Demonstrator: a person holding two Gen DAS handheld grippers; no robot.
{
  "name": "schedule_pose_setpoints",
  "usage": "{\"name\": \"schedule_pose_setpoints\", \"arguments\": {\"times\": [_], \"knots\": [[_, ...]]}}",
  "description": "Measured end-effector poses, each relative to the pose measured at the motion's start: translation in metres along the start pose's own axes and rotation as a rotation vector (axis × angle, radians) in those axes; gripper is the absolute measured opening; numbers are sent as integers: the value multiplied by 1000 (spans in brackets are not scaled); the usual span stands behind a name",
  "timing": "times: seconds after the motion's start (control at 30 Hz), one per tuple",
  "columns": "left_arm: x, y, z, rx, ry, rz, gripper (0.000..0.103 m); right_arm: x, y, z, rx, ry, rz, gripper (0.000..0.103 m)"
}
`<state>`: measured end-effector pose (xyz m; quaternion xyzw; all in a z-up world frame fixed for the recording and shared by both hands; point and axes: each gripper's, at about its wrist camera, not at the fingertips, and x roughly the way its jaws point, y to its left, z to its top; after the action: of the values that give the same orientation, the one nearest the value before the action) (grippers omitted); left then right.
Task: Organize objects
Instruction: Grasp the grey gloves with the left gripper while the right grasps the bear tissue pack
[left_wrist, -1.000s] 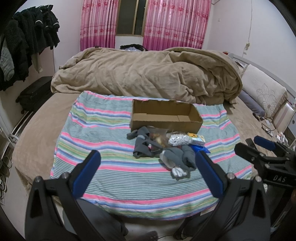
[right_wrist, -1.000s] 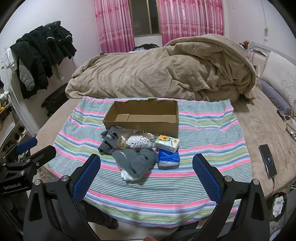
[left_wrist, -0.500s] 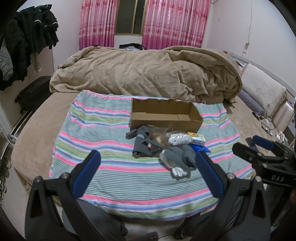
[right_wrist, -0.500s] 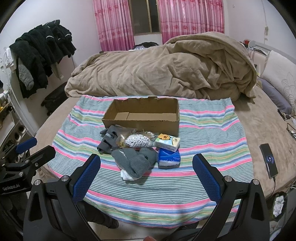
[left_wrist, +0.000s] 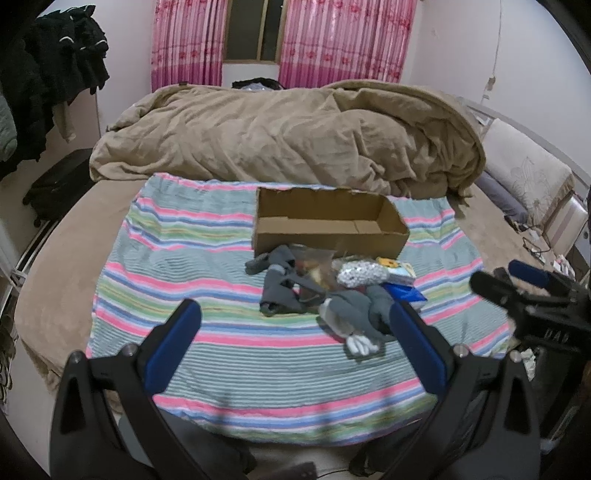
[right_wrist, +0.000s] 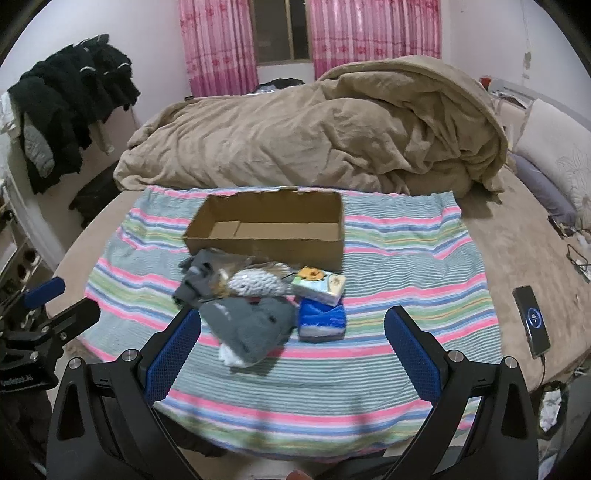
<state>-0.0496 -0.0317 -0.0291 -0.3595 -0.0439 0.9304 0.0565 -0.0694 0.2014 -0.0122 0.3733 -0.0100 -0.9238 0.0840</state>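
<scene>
An open empty cardboard box (left_wrist: 328, 225) (right_wrist: 269, 227) sits on a striped cloth (left_wrist: 207, 266) (right_wrist: 399, 295) on the bed. In front of it lies a pile: grey socks (left_wrist: 364, 314) (right_wrist: 251, 328), a darker grey sock (left_wrist: 275, 278) (right_wrist: 195, 277), a bag of white beads (left_wrist: 360, 273) (right_wrist: 258, 284), a small printed pack (right_wrist: 319, 286) and a blue tissue pack (right_wrist: 321, 319). My left gripper (left_wrist: 293, 339) is open and empty, short of the pile. My right gripper (right_wrist: 291, 347) is open and empty, just before the socks.
A rumpled brown duvet (left_wrist: 288, 136) fills the bed behind the box. Dark clothes (right_wrist: 74, 110) hang at the left wall. A phone (right_wrist: 533, 319) on a cable lies at the bed's right edge. Pillows (left_wrist: 524, 177) lie at the right.
Both grippers have moved a little forward toward the pile; the box and objects look slightly closer. Nothing on the cloth has moved.
</scene>
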Motion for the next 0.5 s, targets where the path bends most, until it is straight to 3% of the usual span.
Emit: {"name": "schedule_pose_setpoints", "arguments": {"times": [0.27,0.5], "knots": [[60,7,5,30,58,7,100,44,-37,-3,50,54,-64,101],[124,17,7,41,99,45,94,93,-62,-6,109,92,-68,98]]}}
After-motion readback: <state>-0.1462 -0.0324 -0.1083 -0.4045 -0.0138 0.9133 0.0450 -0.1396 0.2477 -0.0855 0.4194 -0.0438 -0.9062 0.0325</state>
